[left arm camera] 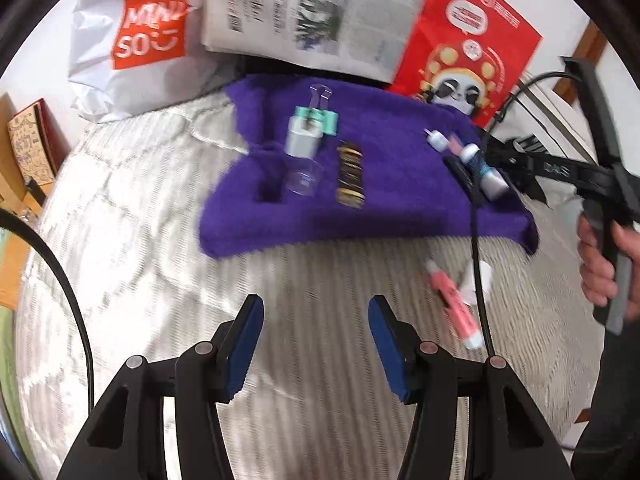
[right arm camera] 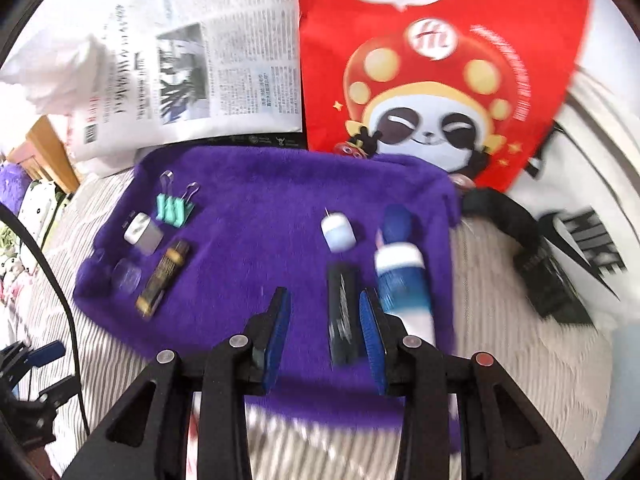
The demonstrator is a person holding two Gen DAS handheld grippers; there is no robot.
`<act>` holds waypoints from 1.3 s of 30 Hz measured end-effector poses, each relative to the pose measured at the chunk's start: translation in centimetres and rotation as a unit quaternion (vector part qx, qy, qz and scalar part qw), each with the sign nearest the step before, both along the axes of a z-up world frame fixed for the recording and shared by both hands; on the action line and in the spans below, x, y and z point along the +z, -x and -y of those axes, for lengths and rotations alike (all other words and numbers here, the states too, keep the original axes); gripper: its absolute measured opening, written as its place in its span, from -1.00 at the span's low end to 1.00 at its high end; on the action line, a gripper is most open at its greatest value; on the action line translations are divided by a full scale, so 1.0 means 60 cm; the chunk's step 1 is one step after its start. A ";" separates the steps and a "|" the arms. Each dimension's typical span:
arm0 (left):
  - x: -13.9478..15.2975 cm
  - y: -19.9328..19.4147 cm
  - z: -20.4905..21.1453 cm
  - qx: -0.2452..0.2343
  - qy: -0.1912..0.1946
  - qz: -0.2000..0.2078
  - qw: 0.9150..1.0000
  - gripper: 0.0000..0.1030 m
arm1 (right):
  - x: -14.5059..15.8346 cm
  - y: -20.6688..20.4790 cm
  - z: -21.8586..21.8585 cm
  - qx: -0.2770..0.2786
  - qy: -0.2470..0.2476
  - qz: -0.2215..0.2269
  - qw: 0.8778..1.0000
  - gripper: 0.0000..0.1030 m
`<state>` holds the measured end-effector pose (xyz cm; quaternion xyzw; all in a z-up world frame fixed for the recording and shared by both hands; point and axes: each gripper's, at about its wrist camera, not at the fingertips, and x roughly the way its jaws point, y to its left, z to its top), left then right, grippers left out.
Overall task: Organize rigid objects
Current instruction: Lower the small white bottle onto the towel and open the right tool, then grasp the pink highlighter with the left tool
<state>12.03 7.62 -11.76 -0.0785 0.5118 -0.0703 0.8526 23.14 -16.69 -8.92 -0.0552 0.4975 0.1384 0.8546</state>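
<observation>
Right wrist view: the right gripper (right arm camera: 324, 332) was seen with jaws parted and empty above the purple towel (right arm camera: 256, 208), where small items were lined up at lower centre. The left gripper (left arm camera: 316, 344), jaws also open and empty, hung over the bed (left arm camera: 120, 240), near the pink marker (left arm camera: 454, 304) left unsorted at lower right.

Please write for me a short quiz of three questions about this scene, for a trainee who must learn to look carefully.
1. True or false: the pink tube lies on the purple towel.
2. Which lies beside the green binder clips? A) grey-white block B) scissors C) spoon
3. Does either hand-held gripper hold anything?

Key:
1. False; it lies on the striped bedcover.
2. A, the grey-white block.
3. No; the left hand-held gripper and right hand-held gripper are both open, empty.
</observation>
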 end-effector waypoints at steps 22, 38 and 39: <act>-0.049 -0.013 0.224 -0.041 -0.069 -0.025 0.996 0.02 | -0.001 0.208 0.228 -0.063 -0.029 0.024 0.997 -0.28; -0.050 -0.008 0.226 -0.071 -0.099 0.005 0.993 -0.70 | -0.010 0.230 0.251 -0.050 -0.045 0.025 0.997 -0.28; -0.049 -0.007 0.227 -0.074 -0.101 0.006 0.992 -0.70 | -0.011 0.231 0.251 -0.050 -0.046 0.024 0.997 -0.28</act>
